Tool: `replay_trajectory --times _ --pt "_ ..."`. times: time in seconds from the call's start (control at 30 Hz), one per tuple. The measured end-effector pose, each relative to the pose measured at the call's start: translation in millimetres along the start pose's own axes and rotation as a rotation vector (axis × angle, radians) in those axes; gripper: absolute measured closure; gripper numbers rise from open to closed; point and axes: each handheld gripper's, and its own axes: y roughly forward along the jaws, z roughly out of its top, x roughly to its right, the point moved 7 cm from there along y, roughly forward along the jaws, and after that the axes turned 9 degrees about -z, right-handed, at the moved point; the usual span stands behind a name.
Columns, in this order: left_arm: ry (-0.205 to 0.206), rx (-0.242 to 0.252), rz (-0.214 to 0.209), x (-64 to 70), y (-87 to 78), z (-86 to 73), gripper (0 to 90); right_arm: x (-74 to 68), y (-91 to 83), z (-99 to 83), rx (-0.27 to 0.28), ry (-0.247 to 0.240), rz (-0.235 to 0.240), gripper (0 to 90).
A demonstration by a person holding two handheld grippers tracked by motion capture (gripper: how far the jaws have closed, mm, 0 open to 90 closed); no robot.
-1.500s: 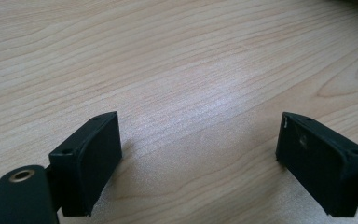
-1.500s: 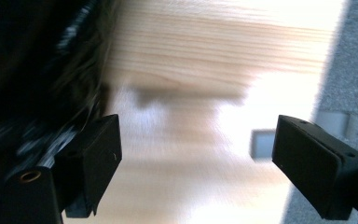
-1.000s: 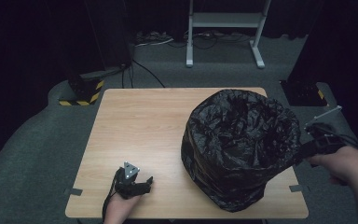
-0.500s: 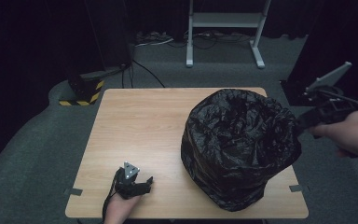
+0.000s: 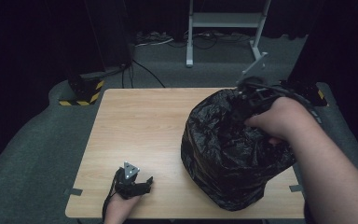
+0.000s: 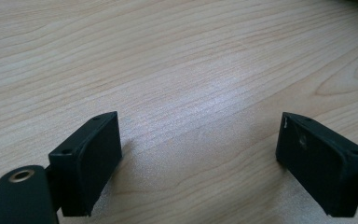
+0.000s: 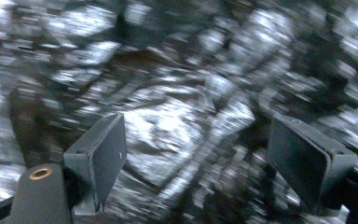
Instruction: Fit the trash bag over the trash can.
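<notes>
A bulky black plastic bag (image 5: 223, 149) stands on the right half of the wooden table (image 5: 140, 126). My right gripper (image 5: 242, 98) hovers over the bag's open top, pointing down into it. In the right gripper view its jaws stand wide apart, the gripper (image 7: 196, 158) open, with blurred shiny bag plastic (image 7: 177, 116) between and beyond them. My left gripper (image 5: 137, 183) rests on the table near the front edge, left of the bag. In the left gripper view it (image 6: 198, 158) is open over bare wood (image 6: 177, 60), nothing between the jaws.
A white metal stand (image 5: 223, 28) and loose cables lie on the grey floor behind the table. A black box with yellow-black striping (image 5: 81, 91) sits off the far left corner. Bare wood stretches across the table's left and middle.
My right gripper has swung from beside the bag's right side up and leftward, now above the bag's mouth. The left gripper has stayed put.
</notes>
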Motion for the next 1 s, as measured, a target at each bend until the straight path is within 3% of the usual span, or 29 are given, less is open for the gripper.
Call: replay_trajectory --times 0.03,0.1,0.13,0.17,0.2,0.23,0.27,0.3,0.33,0.37,0.4,0.43,0.47,0.5,0.6,0.7,0.83,0.87,1.0 --pt "0.0 0.0 0.0 0.0 0.0 0.0 14.0 0.0 0.0 0.0 0.0 0.0 0.0 19.9" --pt "0.001 -0.001 0.0 0.0 -0.1 0.0 14.0 -17.8 -0.4 6.5 0.003 -0.035 0.011 20.1" --pt "0.002 -0.002 -0.001 -0.1 -0.1 -0.1 14.0 -34.9 0.4 12.6 0.006 -0.066 0.026 20.3" --pt "0.002 -0.002 -0.001 -0.1 -0.1 -0.1 14.0 -34.9 0.4 12.6 0.006 -0.066 0.026 20.3" --pt "0.002 -0.002 0.0 -0.2 -0.1 -0.1 14.0 -49.1 5.4 18.3 0.009 -0.095 0.035 20.9" --pt "0.002 -0.002 0.0 -0.2 -0.1 -0.1 14.0 -49.1 5.4 18.3 0.009 -0.095 0.035 20.9" --pt "0.0 0.0 0.0 0.0 0.0 0.0 14.0 -59.7 17.8 23.1 0.001 -0.109 0.047 22.9" --pt "0.0 0.0 0.0 0.0 0.0 0.0 14.0 -59.7 17.8 23.1 0.001 -0.109 0.047 22.9" --pt "-0.001 0.0 0.0 0.0 -0.1 -0.1 14.0 -63.6 39.1 25.7 -0.032 -0.109 0.04 23.6" --pt "-0.001 0.0 0.0 0.0 -0.1 -0.1 14.0 -63.6 39.1 25.7 -0.032 -0.109 0.04 23.6" --pt "-0.001 0.0 -0.001 0.0 -0.1 -0.1 14.0 -67.6 61.7 25.0 -0.069 -0.107 0.045 24.4" --pt "-0.001 0.0 -0.001 0.0 -0.1 -0.1 13.9 -67.6 61.7 25.0 -0.069 -0.107 0.045 24.4" --pt "0.0 0.0 -0.002 0.0 0.0 -0.1 13.8 -75.1 80.5 21.9 -0.103 -0.119 0.064 24.7" --pt "0.0 0.0 -0.002 0.0 0.0 -0.1 13.8 -75.1 80.5 21.9 -0.103 -0.119 0.064 24.7" --pt "0.001 -0.001 -0.001 -0.2 -0.1 0.0 13.8 -86.4 103.7 19.3 -0.13 -0.14 0.089 26.4" --pt "0.001 -0.001 -0.002 -0.2 -0.1 0.0 13.8 -87.6 111.3 17.6 -0.137 -0.142 0.098 26.3" --pt "0.002 -0.001 0.0 -0.2 -0.1 0.0 13.8 -77.6 100.1 16.1 -0.122 -0.151 0.086 26.2" --pt "0.0 0.0 -0.001 0.0 0.1 0.0 13.8 -66.1 82.1 19.5 -0.09 -0.144 0.085 26.4" --pt "0.002 -0.001 0.0 -0.2 0.1 0.1 13.8 -39.0 47.6 35.8 -0.017 -0.109 0.039 29.1"
